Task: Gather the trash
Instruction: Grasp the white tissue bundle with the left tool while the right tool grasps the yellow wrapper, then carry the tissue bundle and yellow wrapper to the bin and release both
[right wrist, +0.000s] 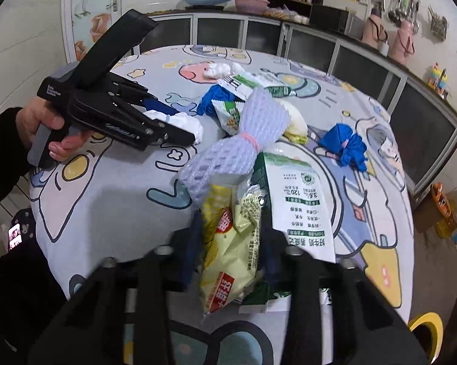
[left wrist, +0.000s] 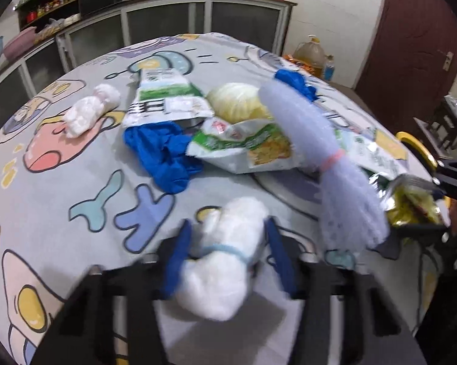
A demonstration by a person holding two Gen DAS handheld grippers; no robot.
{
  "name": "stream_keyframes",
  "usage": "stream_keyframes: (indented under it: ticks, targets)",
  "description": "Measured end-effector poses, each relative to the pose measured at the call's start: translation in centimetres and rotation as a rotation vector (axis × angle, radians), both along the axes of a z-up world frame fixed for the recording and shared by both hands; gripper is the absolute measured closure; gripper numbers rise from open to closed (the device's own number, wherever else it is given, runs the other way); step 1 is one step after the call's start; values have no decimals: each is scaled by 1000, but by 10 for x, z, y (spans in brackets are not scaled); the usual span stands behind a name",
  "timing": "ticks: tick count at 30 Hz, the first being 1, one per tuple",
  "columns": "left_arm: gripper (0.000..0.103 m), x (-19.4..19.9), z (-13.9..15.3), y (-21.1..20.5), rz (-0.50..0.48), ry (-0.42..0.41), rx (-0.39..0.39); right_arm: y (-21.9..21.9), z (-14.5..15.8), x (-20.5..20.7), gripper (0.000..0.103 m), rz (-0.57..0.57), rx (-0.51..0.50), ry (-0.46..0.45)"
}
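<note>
The white foam wad (left wrist: 225, 255), the one cinched with a pale blue band, sits on the cartoon-print tablecloth (left wrist: 76, 158) at the near edge of the table, right between the blue pads of the left gripper (left wrist: 227, 243). Its long axis runs pretty much straight along the fingers, toward the camera, so the pads sit on its two narrow flanks around the banded waist. Looks to me like they're clamped on it, though the blur makes the left-side contact a bit fuzzy. Over on the other side, the yellow snack wrapper (right wrist: 228, 243) lies lengthwise between the fingers of the right gripper (right wrist: 233, 237) too, crumpled and pinched at about its middle, with a green-and-white milk carton (right wrist: 295, 200) lying flat just beside it on the right and touching it. A lavender foam net sleeve (right wrist: 243, 140) tied with a pink band is angled across the pile just beyond the wrapper, its lower end right up against the wrapper's top. So my guess is each hand already has its own piece, and what matters next is lifting straight back along the fingers so the net sleeve and carton don't get dragged along. Further out there's a blue glove (left wrist: 164, 155), another wrapper (left wrist: 243, 149), and a second foam wad (left wrist: 91, 109), well apart from both grippers.
</note>
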State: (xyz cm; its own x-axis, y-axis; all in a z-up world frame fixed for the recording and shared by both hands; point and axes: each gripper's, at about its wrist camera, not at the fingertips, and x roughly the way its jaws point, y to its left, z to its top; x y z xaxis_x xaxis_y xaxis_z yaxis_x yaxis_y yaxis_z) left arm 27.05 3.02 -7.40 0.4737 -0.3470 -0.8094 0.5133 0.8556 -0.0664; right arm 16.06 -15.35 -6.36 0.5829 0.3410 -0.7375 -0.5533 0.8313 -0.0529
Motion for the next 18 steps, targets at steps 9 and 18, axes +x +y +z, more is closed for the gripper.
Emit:
stream_keyframes:
  ticks: [9,18]
  targets:
    - [73,-30,35,18,16,-62,-61,-21,33,-14,84,11,219,65]
    - [73,-71,70,30,54,-124,-67,-43,57,-37,84,-39,270,18]
